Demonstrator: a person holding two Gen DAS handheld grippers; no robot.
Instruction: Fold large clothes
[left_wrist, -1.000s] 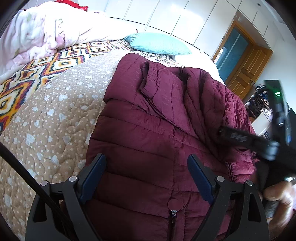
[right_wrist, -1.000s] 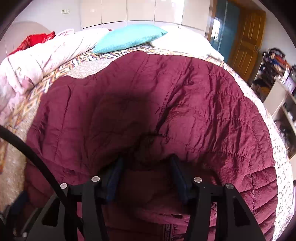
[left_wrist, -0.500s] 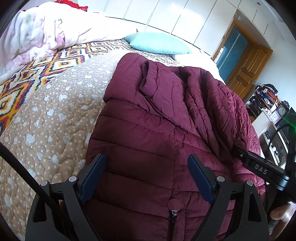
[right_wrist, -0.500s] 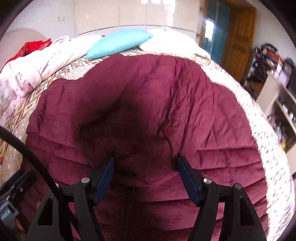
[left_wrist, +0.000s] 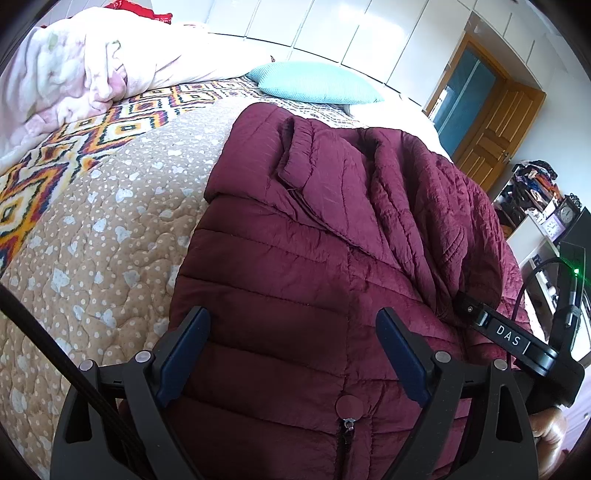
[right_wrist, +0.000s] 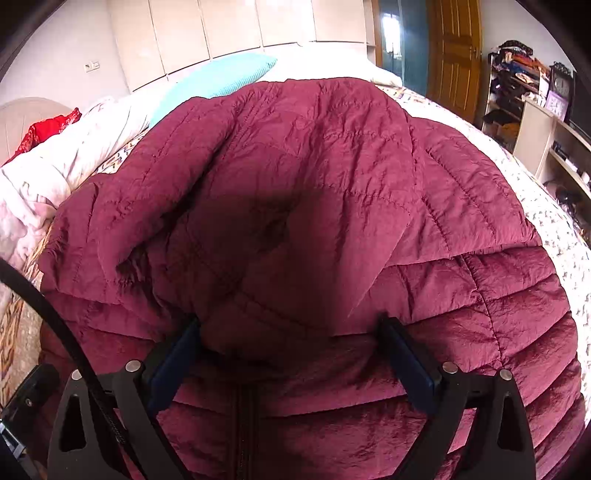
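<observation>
A large maroon quilted jacket (left_wrist: 303, 266) lies front up on the bed, zipper (left_wrist: 347, 424) toward me, with a sleeve folded across its right side. My left gripper (left_wrist: 293, 328) is open and empty, hovering over the jacket's lower front. My right gripper (right_wrist: 290, 328) is open at the end of the folded sleeve (right_wrist: 295, 206), whose edge lies between the jaws. The right gripper also shows in the left wrist view (left_wrist: 491, 325) at the jacket's right edge.
The bed has a tan dotted quilt (left_wrist: 92, 236) with a zigzag border. A teal pillow (left_wrist: 314, 83) and a bunched pink-white duvet (left_wrist: 74, 66) lie at the head. A wooden door (left_wrist: 495, 136) and cluttered shelves (right_wrist: 532, 96) stand to the right.
My right gripper opened and let go of the sleeve, then drew back toward the jacket's hem. The sleeve settled flat on the jacket. My left gripper has not moved.
</observation>
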